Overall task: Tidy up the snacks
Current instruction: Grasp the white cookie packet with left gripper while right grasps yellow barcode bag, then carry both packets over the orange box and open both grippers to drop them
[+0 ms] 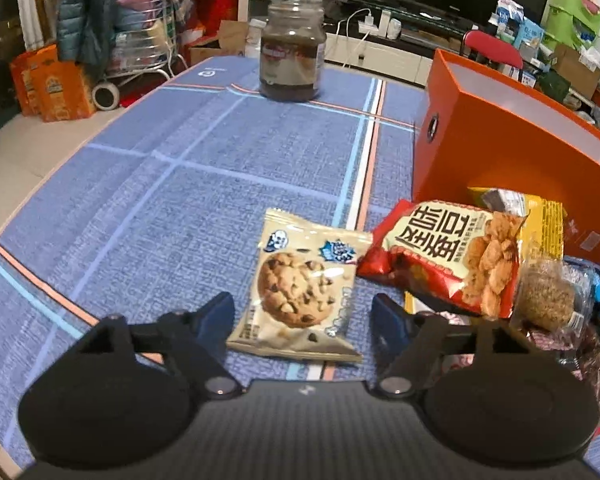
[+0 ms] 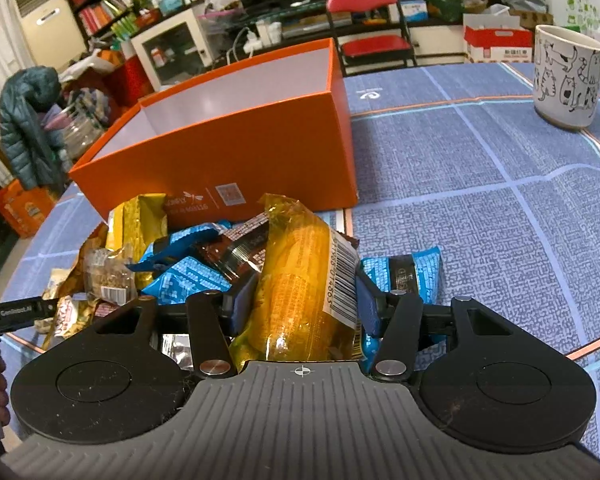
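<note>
Two grippers busy. Right gripper (image 2: 306, 300) clamped on crinkly yellow see-through snack packet (image 2: 300, 280), barcode facing up, over snack heap (image 2: 188, 268) on blue plaid desk (image 2: 480, 216). Looks like pick step done; next move probably lift and carry into open orange cardboard box (image 2: 236, 152) just behind heap, clearing near wall. Left gripper (image 1: 302, 312) jaws apart, straddling beige chocolate-chip cookie packet (image 1: 300, 288) lying flat on desk, pads not pressing yet. Packet thin, could slip.
</note>
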Motion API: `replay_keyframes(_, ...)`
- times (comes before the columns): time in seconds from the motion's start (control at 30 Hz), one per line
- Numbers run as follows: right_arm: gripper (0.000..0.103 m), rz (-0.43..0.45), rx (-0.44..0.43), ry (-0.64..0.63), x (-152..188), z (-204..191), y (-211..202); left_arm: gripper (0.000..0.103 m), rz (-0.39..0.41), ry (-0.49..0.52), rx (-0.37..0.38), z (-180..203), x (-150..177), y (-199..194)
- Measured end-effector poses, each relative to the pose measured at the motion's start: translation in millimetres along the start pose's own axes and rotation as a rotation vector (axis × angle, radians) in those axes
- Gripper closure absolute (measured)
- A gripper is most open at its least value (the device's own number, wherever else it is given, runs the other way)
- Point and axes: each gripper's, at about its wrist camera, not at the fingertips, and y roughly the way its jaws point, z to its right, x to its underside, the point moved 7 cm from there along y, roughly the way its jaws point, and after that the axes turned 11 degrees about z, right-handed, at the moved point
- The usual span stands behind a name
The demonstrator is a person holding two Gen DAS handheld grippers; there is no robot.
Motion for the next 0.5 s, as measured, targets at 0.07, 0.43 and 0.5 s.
replay_keyframes(0.07, 0.066, -0.009, 0.001, -0.001, 0.2, -0.8, -0.5, 0.036, -0.003, 0.005, -0.006, -0.5, 0.2, -0.4)
replay_keyframes(0.43, 0.072, 0.059, 0.031, -0.18, -6.8, -25.2, -15.7, 0.056, 0.052, 0.019, -0.021, -0.8, -15.9, -18.3)
replay_keyframes(0.5, 0.072, 0.082, 0.045, -0.224, -9.5, -27.6, -19.6, 0.056, 0.079, 0.04, -0.032, 1.1, -20.0, -24.4)
